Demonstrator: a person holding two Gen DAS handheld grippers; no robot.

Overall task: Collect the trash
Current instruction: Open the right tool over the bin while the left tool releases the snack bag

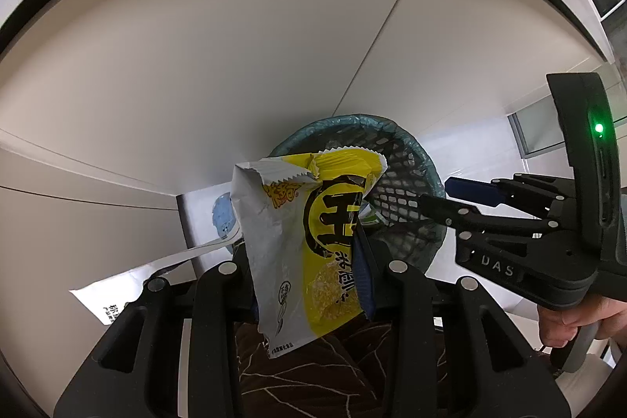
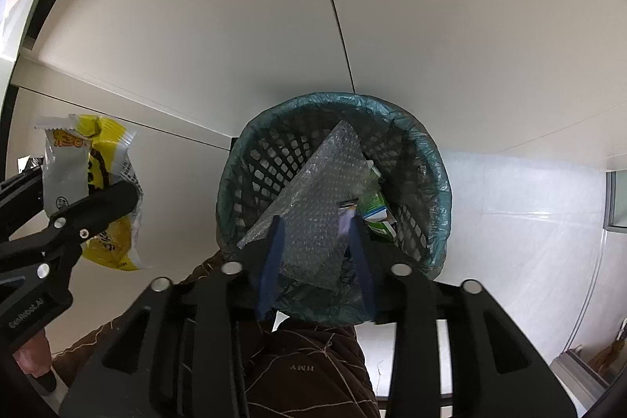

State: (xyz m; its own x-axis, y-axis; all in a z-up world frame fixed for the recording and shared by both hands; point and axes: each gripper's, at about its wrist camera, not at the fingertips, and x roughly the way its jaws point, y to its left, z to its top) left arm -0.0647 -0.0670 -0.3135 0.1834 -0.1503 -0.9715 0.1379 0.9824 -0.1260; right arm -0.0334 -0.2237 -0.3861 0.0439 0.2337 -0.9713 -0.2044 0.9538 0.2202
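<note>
Left claw (image 1: 309, 285) pinches a yellow snack wrapper (image 1: 313, 245); right claw (image 2: 313, 261) stands part open above the bubble wrap (image 2: 313, 198), pads not pressing. Beneath sits a black mesh wastebasket (image 2: 270, 159) with green liner, holding a green carton (image 2: 376, 210). White cabinet panels (image 2: 196, 26) behind, pale glossy floor tiles (image 2: 529, 222) right.

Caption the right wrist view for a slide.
Right gripper, open, above bubble wrap in the lined bin; left gripper holds a yellow wrapper.
</note>
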